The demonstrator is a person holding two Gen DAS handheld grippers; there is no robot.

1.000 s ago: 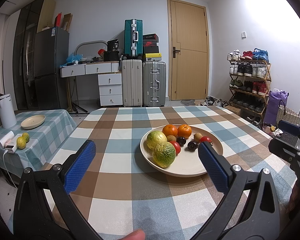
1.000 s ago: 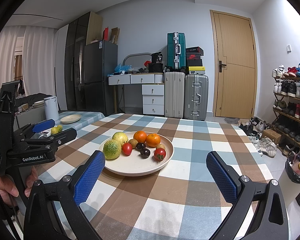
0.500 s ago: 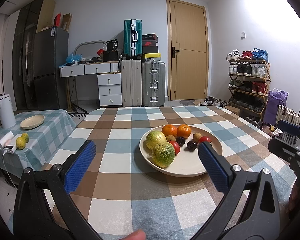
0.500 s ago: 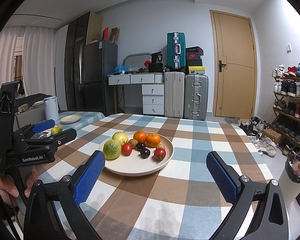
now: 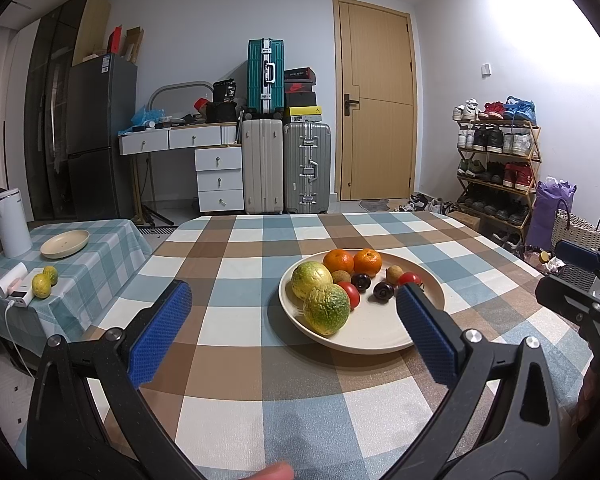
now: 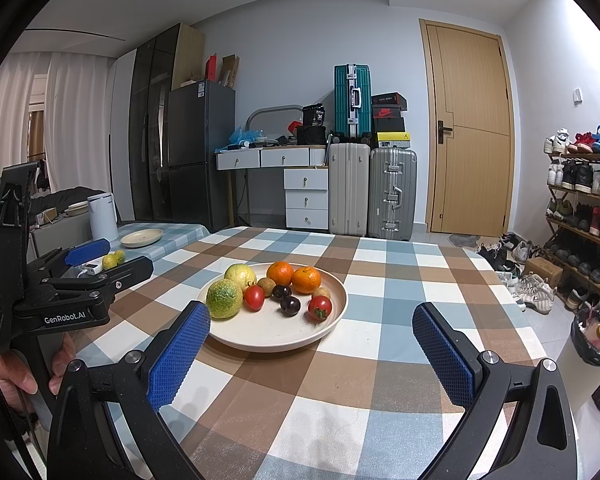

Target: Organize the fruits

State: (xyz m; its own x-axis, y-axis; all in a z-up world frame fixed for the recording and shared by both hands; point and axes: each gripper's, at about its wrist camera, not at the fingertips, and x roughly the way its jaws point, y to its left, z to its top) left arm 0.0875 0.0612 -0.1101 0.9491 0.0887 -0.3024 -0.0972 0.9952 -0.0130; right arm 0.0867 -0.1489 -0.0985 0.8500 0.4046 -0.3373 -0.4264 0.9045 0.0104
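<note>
A cream plate [image 5: 380, 346] on the checked table [image 5: 240, 320] holds mixed fruit: two large green-yellow citrus [image 5: 326, 309], two oranges [image 5: 338, 260], two red tomatoes [image 5: 350, 294], two dark plums [image 5: 383, 290] and small brown fruits [image 5: 394, 272]. My left gripper [image 5: 294, 294] hovers open just short of the plate's near rim, with nothing between its blue pads. My right gripper [image 6: 310, 314] is open too and empty, over the table in front of the same plate [image 6: 268, 344]. In the right wrist view the left gripper's body [image 6: 80, 280] sits at the left, held by a hand [image 6: 12, 376].
A lower side table [image 5: 92, 256] at the left carries an empty cream plate [image 5: 65, 243], two small yellow-green citrus [image 5: 42, 285], a white kettle [image 5: 12, 222] and a white charger. Suitcases, drawers, a fridge and a door stand behind. A shoe rack [image 5: 496, 160] lines the right wall.
</note>
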